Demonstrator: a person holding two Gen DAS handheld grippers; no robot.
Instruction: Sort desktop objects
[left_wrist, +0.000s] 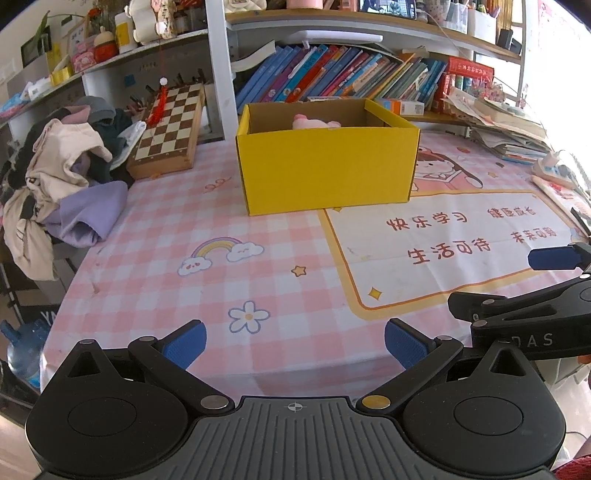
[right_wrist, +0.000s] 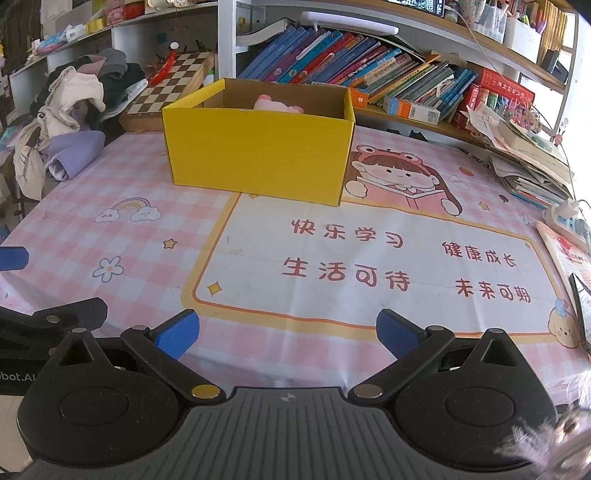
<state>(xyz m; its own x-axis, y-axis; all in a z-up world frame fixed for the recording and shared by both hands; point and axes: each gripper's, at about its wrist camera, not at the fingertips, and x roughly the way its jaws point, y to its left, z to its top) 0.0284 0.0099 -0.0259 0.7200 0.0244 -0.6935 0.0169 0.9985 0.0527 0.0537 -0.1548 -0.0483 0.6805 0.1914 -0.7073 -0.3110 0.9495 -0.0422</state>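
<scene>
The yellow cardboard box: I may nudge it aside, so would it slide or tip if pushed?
The open-topped yellow cardboard box looks light, holding only a pink plush toy, so it would probably slide on the smooth checked pink table mat. Its low, wide shape makes tipping unlikely. The thin walls may flex.

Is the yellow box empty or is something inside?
Not empty. The yellow box is open on top, and a pink soft toy peeks above its front wall. What else lies deeper inside cannot be seen.

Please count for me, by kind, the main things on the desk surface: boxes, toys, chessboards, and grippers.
Yellow box: 1
Pink toy in the box: 1
Chessboard: 1
Hand-held grippers, both open: 2 (left hand-held gripper, right hand-held gripper)
Total: 5
</scene>
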